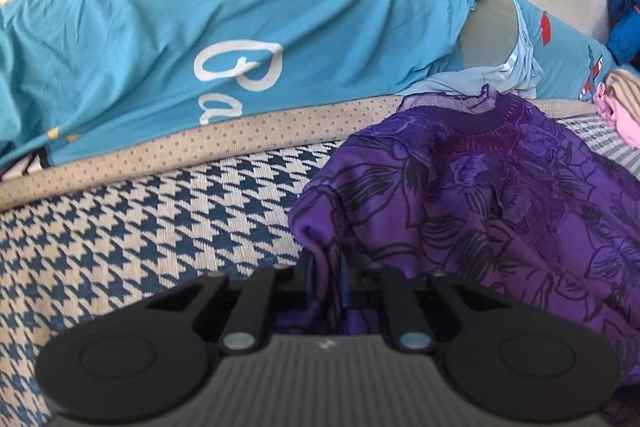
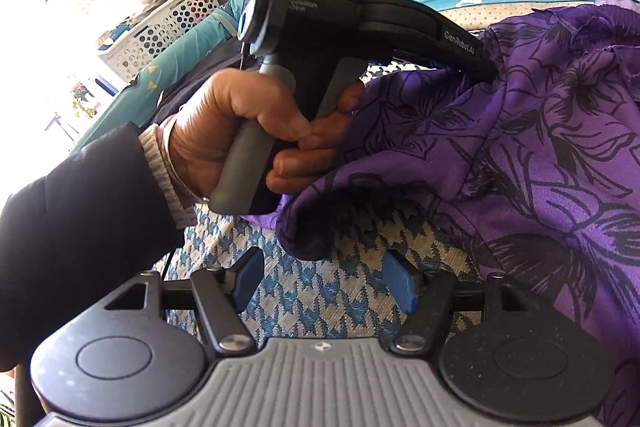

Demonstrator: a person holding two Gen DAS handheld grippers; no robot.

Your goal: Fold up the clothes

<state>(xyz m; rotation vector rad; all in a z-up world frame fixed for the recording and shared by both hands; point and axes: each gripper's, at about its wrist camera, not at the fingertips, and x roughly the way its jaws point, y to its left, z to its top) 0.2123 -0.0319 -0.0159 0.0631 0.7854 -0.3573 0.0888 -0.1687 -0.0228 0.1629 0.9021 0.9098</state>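
A purple flower-print garment (image 1: pixel 480 187) lies bunched on the houndstooth cover (image 1: pixel 140 227). My left gripper (image 1: pixel 326 279) is shut on a fold at its left edge, the cloth pinched between the dark fingers. In the right wrist view the same purple garment (image 2: pixel 520 147) fills the right side. A hand (image 2: pixel 240 131) holds the left gripper (image 2: pixel 490 71), whose tips are buried in the fabric. My right gripper (image 2: pixel 326 285) hovers open over the houndstooth cover (image 2: pixel 312 307), just below the garment's hanging corner, with nothing between its blue pads (image 2: pixel 396 283).
A turquoise shirt (image 1: pixel 200 47) with white lettering lies across the back, along a dotted beige border (image 1: pixel 240 139). Pink and striped clothes (image 1: pixel 616 99) sit at the far right. A white perforated laundry basket (image 2: pixel 160 27) stands at the upper left of the right wrist view.
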